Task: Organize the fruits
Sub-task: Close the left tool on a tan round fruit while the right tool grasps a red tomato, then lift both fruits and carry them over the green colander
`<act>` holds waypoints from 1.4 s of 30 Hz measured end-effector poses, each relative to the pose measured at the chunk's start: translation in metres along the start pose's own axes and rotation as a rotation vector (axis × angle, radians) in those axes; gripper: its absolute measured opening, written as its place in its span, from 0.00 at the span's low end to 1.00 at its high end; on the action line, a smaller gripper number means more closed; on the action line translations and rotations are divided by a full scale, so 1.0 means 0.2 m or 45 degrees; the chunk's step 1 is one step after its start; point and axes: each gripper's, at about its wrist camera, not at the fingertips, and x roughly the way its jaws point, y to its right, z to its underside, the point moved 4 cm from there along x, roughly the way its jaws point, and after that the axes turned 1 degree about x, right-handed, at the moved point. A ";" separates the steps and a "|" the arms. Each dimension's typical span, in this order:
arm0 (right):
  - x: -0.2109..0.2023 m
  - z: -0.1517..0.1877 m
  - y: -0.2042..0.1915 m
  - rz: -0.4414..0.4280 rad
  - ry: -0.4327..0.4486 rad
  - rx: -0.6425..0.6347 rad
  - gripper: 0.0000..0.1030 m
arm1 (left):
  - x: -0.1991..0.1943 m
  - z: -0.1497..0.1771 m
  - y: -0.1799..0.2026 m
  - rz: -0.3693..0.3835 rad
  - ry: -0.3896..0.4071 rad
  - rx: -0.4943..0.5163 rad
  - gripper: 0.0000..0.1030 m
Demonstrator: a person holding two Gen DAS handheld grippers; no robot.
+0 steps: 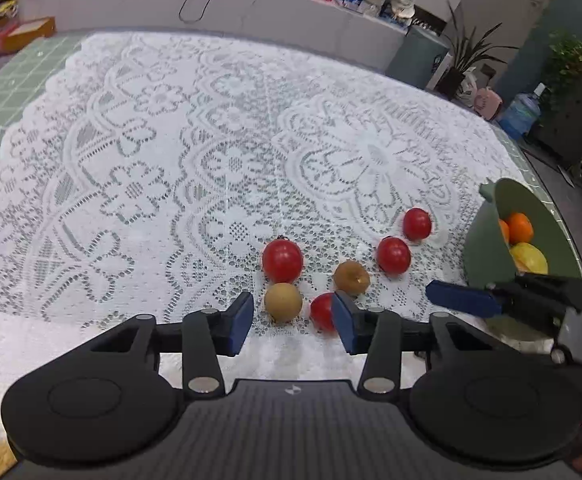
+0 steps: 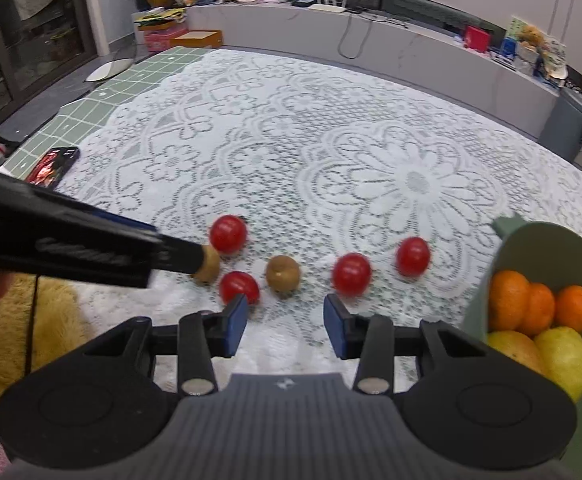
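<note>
Nearest in the left wrist view, the left tool [image 1: 293, 326] hangs low over the lace-covered tabletop [image 1: 219, 152] with its jaws spread wide and nothing between them. A brown kiwi [image 1: 283, 302] lies just ahead of the gap, and a red tomato [image 1: 323, 311] is half hidden behind the right-hand pad. The right tool [image 2: 286, 322] is likewise wide open and empty, a tomato touching or just beyond its left pad.

Further up the frame lie a second kiwi [image 1: 351, 277] and three more tomatoes [image 1: 282, 260].

At lower right, the green bowl [image 2: 531, 248] already holds oranges [image 2: 509, 295] and yellow fruit [image 2: 567, 356]. By my judgement, roughly half remains: six loose pieces.
</note>
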 end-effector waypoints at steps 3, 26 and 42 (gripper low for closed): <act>0.03 0.00 -0.04 -0.033 -0.009 -0.012 0.35 | 0.04 0.00 -0.01 -0.010 -0.024 -0.003 0.46; 0.21 -0.03 -0.10 -0.040 -0.069 -0.030 0.22 | 0.15 0.00 -0.05 0.056 -0.073 -0.075 0.27; -0.02 -0.03 -0.04 0.004 0.005 -0.020 0.21 | 0.04 0.00 0.01 0.086 -0.024 -0.055 0.26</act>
